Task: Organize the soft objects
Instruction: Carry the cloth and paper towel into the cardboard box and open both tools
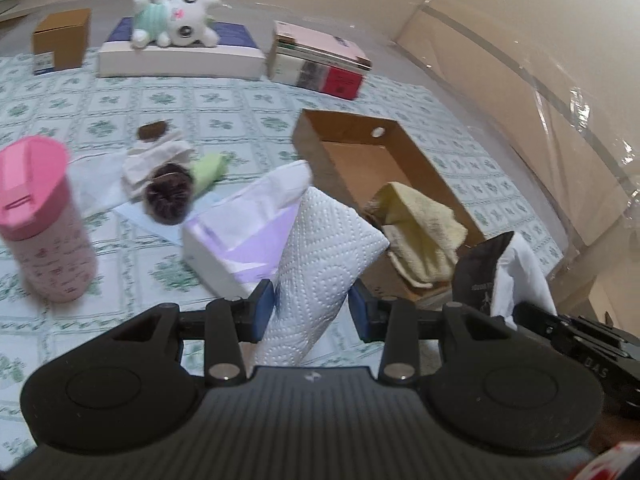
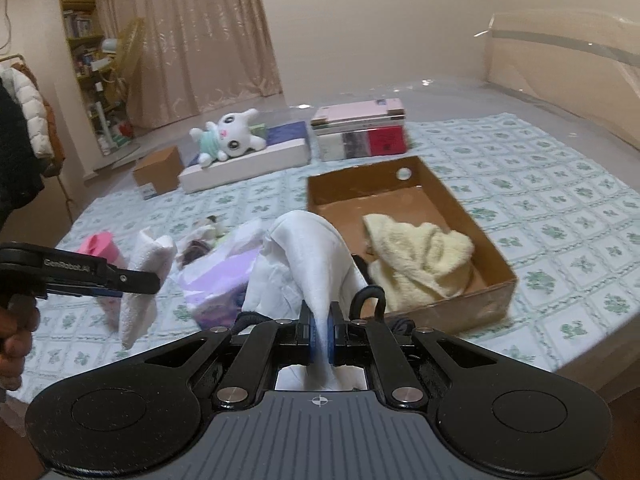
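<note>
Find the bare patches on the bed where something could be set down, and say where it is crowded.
Bare patterned sheet lies right of the cardboard box, and between that box and the book stack. Crowded: around the tissue pack, pink bottle and small items beside them.

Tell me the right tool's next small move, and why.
Probably carry the white cloth rightward over the open cardboard box and release. The right tool is shut on it just left of the box, where a yellow towel already lies.
</note>
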